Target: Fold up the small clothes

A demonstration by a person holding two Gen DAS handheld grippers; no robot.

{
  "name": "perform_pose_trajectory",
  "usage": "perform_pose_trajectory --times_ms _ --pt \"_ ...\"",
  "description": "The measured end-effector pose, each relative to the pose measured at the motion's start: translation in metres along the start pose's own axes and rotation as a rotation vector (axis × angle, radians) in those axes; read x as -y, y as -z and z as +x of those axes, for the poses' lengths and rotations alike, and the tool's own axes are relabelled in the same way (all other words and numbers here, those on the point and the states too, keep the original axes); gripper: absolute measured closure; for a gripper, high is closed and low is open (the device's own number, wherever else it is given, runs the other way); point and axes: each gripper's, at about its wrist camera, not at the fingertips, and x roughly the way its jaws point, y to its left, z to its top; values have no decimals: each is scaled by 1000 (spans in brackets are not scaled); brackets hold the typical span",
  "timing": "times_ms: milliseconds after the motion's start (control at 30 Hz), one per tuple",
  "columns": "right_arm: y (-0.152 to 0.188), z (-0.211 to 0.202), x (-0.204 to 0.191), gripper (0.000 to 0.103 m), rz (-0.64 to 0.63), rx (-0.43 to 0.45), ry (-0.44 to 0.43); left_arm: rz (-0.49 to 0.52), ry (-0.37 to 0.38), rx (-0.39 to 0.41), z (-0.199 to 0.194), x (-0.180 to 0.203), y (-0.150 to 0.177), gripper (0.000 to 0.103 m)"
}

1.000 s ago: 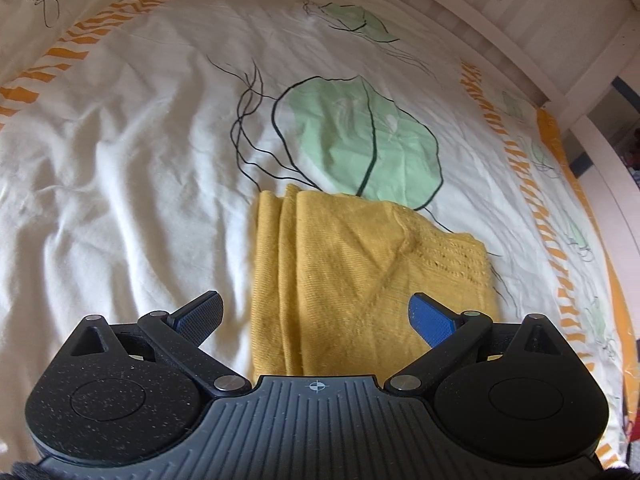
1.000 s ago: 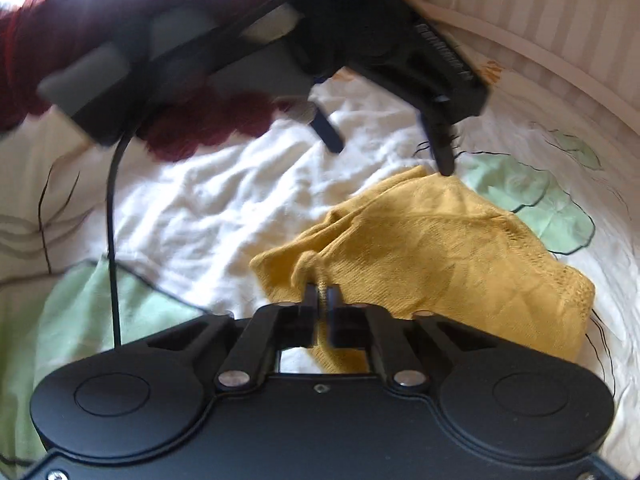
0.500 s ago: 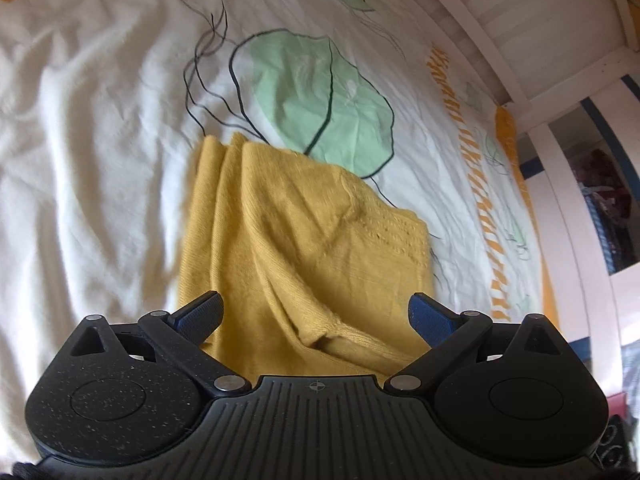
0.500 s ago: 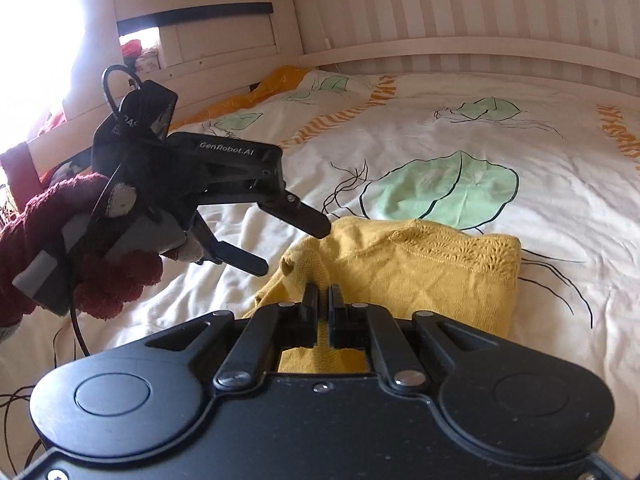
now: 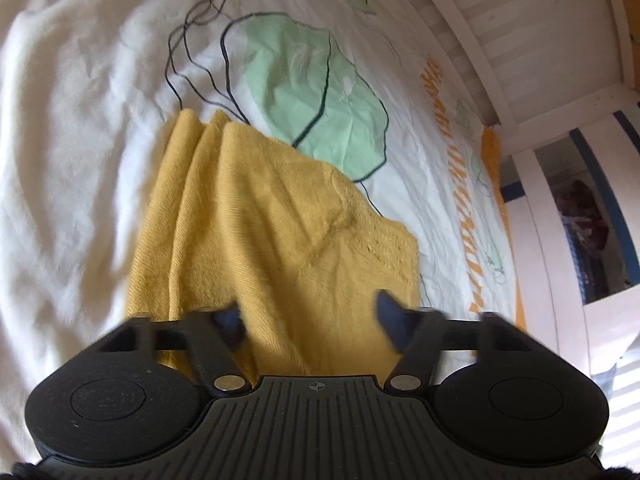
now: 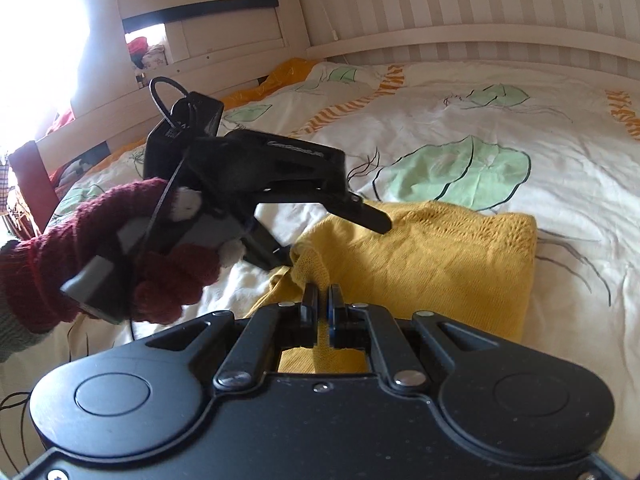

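A small yellow knit garment point(image 5: 272, 240) lies folded on the white bedspread; in the right wrist view it point(image 6: 440, 264) fills the middle. My left gripper point(image 5: 310, 320) is open, its fingers straddling the garment's near edge just above it; it also shows in the right wrist view point(image 6: 332, 236), held by a hand in a maroon glove point(image 6: 120, 256). My right gripper point(image 6: 323, 300) is shut on a raised fold of the garment's near corner.
The bedspread point(image 5: 80, 120) has green leaf prints point(image 5: 312, 92) and orange stripes. A white slatted bed frame point(image 6: 480, 4) runs along the far side, with a headboard point(image 6: 200, 20) at the left. Shelves point(image 5: 584, 216) stand beyond the bed's right edge.
My left gripper has moved in over the garment's near edge and its fingers have narrowed somewhat. My right gripper has stayed shut on the corner and lifted its view.
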Motion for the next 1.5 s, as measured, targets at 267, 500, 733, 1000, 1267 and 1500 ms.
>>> perform_pose_trajectory --times_ms 267,500,733,1000,1267,1500 --pt "3 2 -19 93 -13 6 -35 117 -64 110 -29 14 3 92" --pt "14 44 -33 86 -64 -102 -71 85 -164 42 -12 -13 -1 87" --pt "23 50 -32 80 -41 -166 -100 8 -132 108 -19 -26 -9 77" --pt "14 30 -23 39 -17 -145 -91 65 -199 146 -24 -17 -8 77" --pt "4 25 -7 18 49 -127 -23 125 -368 192 -35 -13 -8 33" --pt "-4 17 13 6 142 -112 28 188 -441 211 -43 -8 -4 11"
